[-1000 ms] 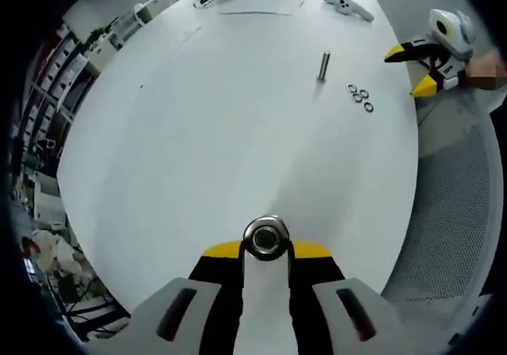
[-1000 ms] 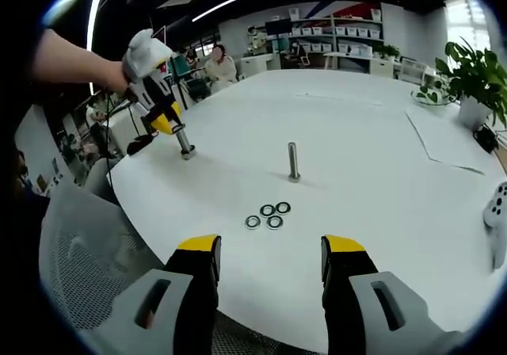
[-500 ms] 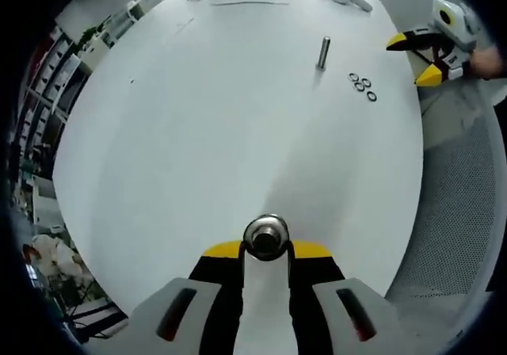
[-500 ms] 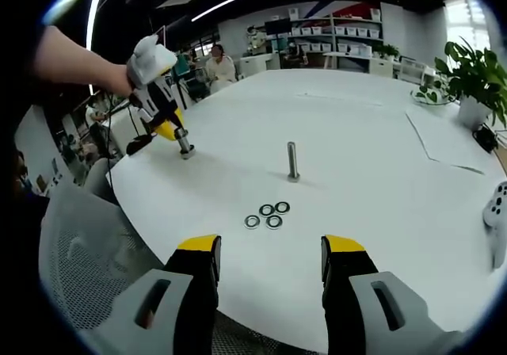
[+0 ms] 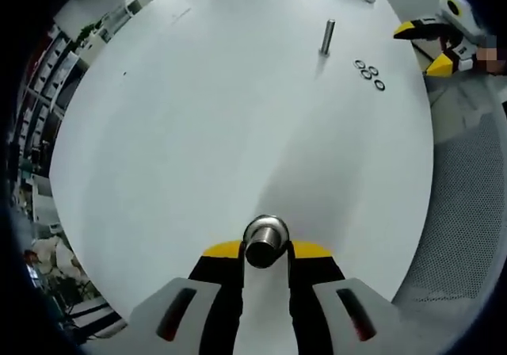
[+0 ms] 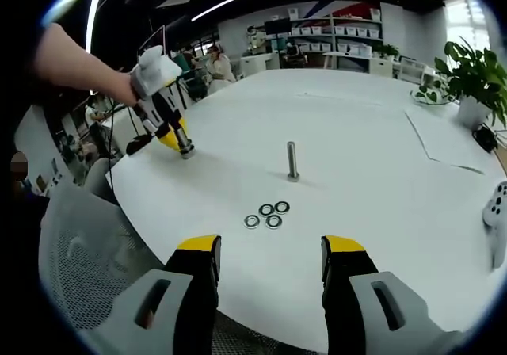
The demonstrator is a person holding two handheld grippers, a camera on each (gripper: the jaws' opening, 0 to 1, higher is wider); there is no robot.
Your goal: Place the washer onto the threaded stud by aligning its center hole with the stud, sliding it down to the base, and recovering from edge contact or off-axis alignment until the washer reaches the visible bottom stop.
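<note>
A metal threaded stud (image 6: 292, 162) stands upright near the middle of the white round table (image 6: 372, 181); it also shows far off in the left gripper view (image 5: 326, 36). Several loose washers (image 6: 268, 215) lie in a cluster in front of it, apart from it (image 5: 370, 73). My right gripper (image 6: 269, 252) hovers open and empty at the table's near edge, short of the washers. My left gripper (image 5: 265, 248) is shut on a second metal stud (image 5: 265, 241), seen end-on. In the right gripper view the left gripper (image 6: 169, 133) holds that stud (image 6: 184, 144) with its foot on the table near the left edge.
A grey mesh chair (image 6: 87, 236) sits below the table edge. A potted plant (image 6: 475, 78), a sheet of paper (image 6: 444, 145) and a white game controller (image 6: 499, 208) lie at the far right. People and shelves fill the background.
The left gripper has tilted over its stud, whose foot stays near the table's left edge; its view has swung a little. The right gripper, standing stud and washers have not moved.
</note>
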